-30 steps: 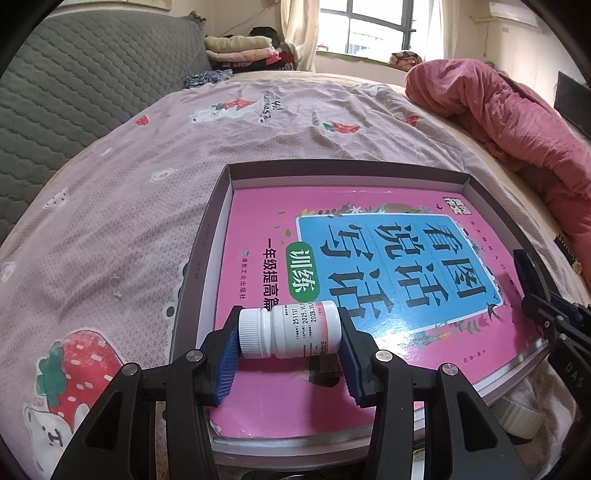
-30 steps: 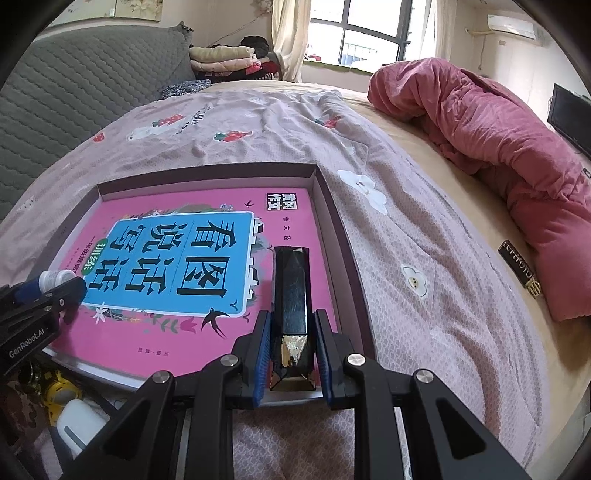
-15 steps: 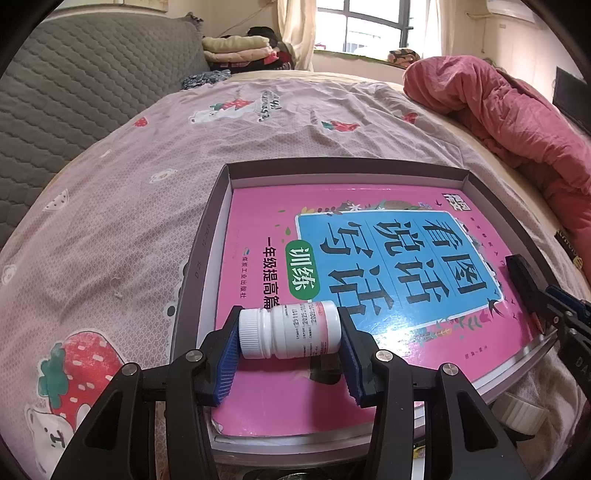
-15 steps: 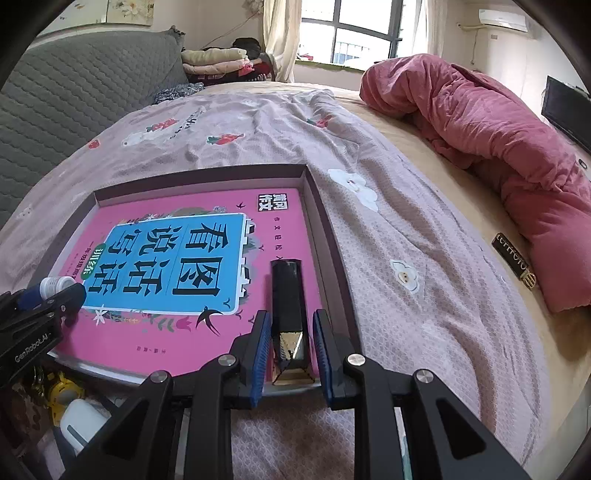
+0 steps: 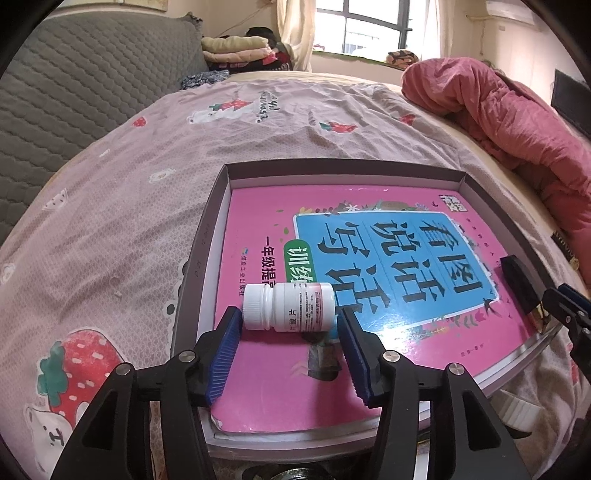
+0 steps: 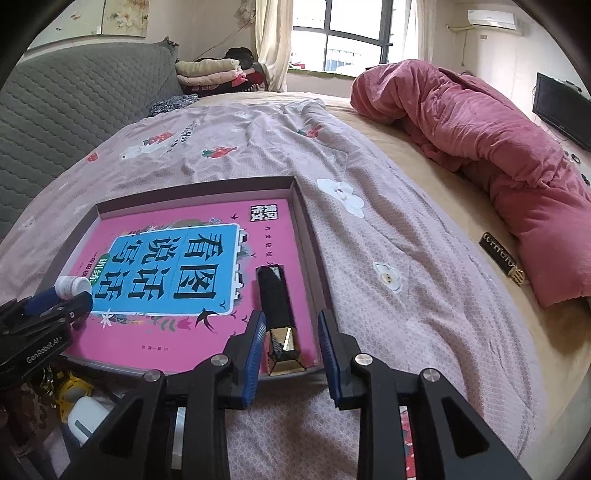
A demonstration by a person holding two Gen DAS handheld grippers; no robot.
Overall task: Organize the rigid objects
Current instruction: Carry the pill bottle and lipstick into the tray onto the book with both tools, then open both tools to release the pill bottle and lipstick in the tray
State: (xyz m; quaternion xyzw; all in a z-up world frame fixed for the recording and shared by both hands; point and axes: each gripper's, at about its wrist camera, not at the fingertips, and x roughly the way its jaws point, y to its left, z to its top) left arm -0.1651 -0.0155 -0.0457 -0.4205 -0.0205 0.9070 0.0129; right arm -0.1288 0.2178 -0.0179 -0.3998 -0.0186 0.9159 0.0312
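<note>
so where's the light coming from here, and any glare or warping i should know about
Left wrist view: daylight from the window, which is blown out; soft glare on the pink book; fisheye bends the tray edges. Right wrist view: same bright window, a sharp highlight on the black case at its gold end, and dark corners.

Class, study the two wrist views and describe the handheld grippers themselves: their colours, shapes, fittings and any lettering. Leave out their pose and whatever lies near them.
Each gripper, left and right, has two matte black, angular plastic fingers with round silver screws at the joints. The fingertips carry ribbed blue pads. In the right wrist view the left gripper's body shows white lettering, GenRobot.AI. No cables, hands or sleeves are visible.
</note>
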